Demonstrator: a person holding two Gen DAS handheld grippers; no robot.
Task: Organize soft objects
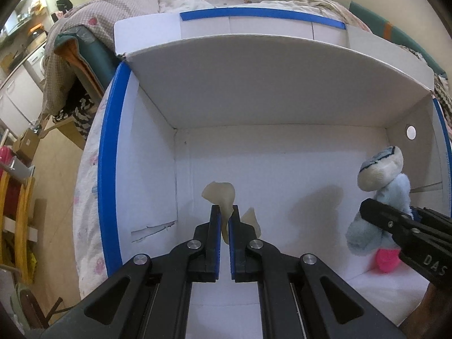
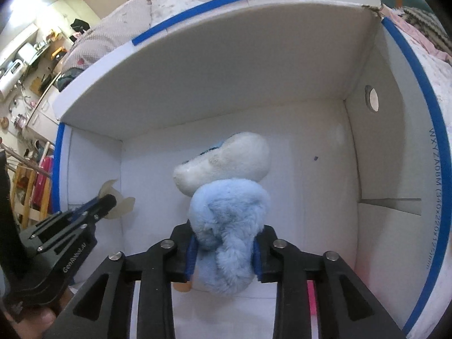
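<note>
The left gripper (image 1: 224, 220) pinched a pale rubbery piece (image 1: 221, 197) over the white box (image 1: 254, 90) floor; the right gripper (image 2: 223, 251) clamped the blue plush toy (image 2: 228, 226) alongside. Each should be lowered to the floor before release, kept apart.

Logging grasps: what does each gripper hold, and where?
Left gripper pinches the translucent soft piece near its middle. Right gripper clamps the blue plush toy around its furry body.
</note>
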